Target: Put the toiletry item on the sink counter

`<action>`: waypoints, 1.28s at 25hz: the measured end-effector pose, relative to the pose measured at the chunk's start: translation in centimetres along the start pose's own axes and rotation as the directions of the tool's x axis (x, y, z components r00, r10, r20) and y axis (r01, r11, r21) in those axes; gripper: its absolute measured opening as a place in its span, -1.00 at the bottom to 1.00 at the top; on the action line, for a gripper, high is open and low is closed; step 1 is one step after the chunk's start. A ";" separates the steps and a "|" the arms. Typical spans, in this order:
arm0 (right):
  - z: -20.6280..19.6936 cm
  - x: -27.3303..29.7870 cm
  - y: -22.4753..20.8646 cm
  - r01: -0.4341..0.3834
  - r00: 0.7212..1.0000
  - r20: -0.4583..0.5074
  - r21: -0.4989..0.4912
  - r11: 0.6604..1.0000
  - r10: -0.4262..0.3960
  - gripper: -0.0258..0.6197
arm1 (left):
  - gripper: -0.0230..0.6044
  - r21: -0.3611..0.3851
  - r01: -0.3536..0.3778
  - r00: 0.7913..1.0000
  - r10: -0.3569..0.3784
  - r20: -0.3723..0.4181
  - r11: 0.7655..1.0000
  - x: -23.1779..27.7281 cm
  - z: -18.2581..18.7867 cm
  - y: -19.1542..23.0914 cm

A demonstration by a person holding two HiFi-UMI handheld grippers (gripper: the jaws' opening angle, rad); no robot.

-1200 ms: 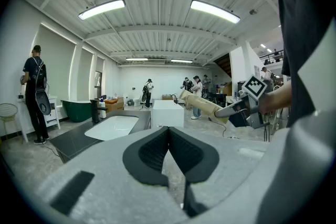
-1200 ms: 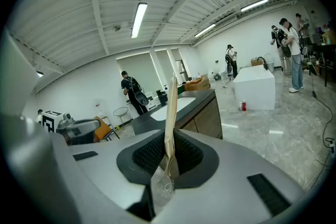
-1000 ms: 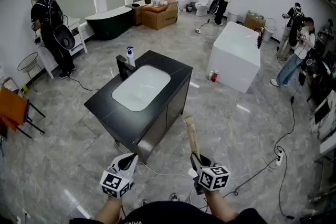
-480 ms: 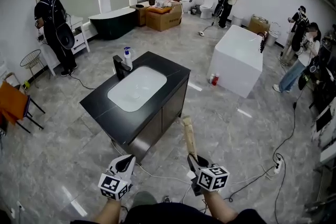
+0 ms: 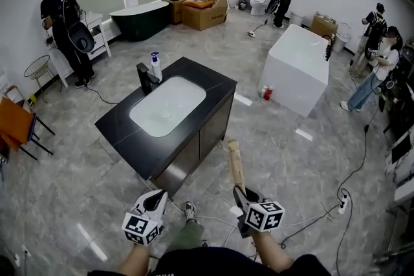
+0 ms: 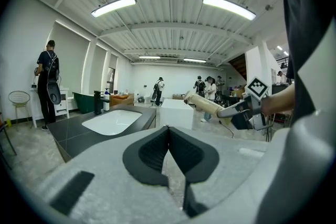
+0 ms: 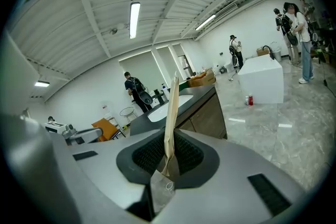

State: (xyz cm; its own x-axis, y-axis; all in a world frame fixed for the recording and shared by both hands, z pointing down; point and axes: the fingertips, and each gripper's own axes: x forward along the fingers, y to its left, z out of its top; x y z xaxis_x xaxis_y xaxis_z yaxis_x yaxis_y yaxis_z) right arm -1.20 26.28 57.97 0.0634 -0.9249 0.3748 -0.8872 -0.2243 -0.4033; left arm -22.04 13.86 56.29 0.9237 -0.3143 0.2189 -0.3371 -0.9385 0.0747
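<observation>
In the head view, the left gripper [image 5: 156,198] and the right gripper [image 5: 244,194] are held out side by side low in the picture, over the grey tiled floor [image 5: 304,158]. A tan toiletry tube [image 5: 235,162] sticks out of the right gripper and points toward the near corner of the black sink worktop [image 5: 119,129] without touching it. The tube is in the air, short of the cabinet. A white basin [image 5: 167,105] is sunk into the worktop. At its far edge a dark faucet [image 5: 145,77] stands just beside a pump bottle [image 5: 155,66]. A white tub [image 5: 296,66] stands well apart to the right, and several people stand along the walls. In the left gripper view, the left gripper [image 6: 168,129] has its dark fingers [image 6: 151,152] together at the tips with nothing between them. Beyond them lie the worktop [image 6: 71,132] and basin [image 6: 111,121], and to the right the right gripper [image 6: 237,110] carries the tube [image 6: 201,103] roughly level. In the right gripper view, the right gripper [image 7: 167,159] has its fingers [image 7: 143,157] clamped on the flat crimped end of the tube [image 7: 171,112], which rises edge-on between them. Behind it the worktop [image 7: 202,93] is in sight. A small red can [image 7: 249,100] stands on the floor beside the white tub [image 7: 261,81].
</observation>
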 end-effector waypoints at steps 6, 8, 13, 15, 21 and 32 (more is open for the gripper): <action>2.4 4.7 -2.0 0.026 1.000 -0.013 0.004 1.000 -0.026 -0.78 | -0.90 -0.022 0.030 1.000 -0.031 -0.002 0.999 5.8 0.5 3.6; 3.5 6.5 -2.6 0.034 0.999 -0.021 -0.002 0.999 -0.034 -0.78 | -0.90 -0.019 0.046 0.999 -0.046 0.009 0.999 7.9 1.5 5.0; 7.1 12.0 -3.8 0.044 0.999 -0.019 -0.014 0.999 -0.044 -0.78 | -0.90 -0.009 0.065 0.998 -0.065 0.010 0.998 13.0 3.5 9.6; 8.4 14.0 -4.3 0.048 0.999 -0.015 -0.014 0.999 -0.048 -0.78 | -0.90 -0.007 0.070 0.998 -0.070 0.008 0.998 14.8 4.1 11.4; 11.9 19.1 -5.5 0.070 0.998 0.010 -0.001 0.998 -0.070 -0.78 | -0.90 0.011 0.090 0.996 -0.090 0.019 0.996 19.2 6.4 16.1; 14.7 25.5 -7.0 0.075 0.997 0.007 0.006 0.997 -0.075 -0.78 | -0.90 -0.012 0.060 0.998 -0.060 -0.001 0.998 22.2 6.6 21.5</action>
State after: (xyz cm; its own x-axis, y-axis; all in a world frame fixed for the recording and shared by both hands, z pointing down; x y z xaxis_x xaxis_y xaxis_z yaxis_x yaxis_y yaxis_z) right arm 13.34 -0.28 58.04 0.1334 -0.9076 0.3980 -0.8771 -0.2952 -0.3790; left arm -7.57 -14.30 56.35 0.9420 -0.2575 0.2151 -0.2835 -0.9538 0.0996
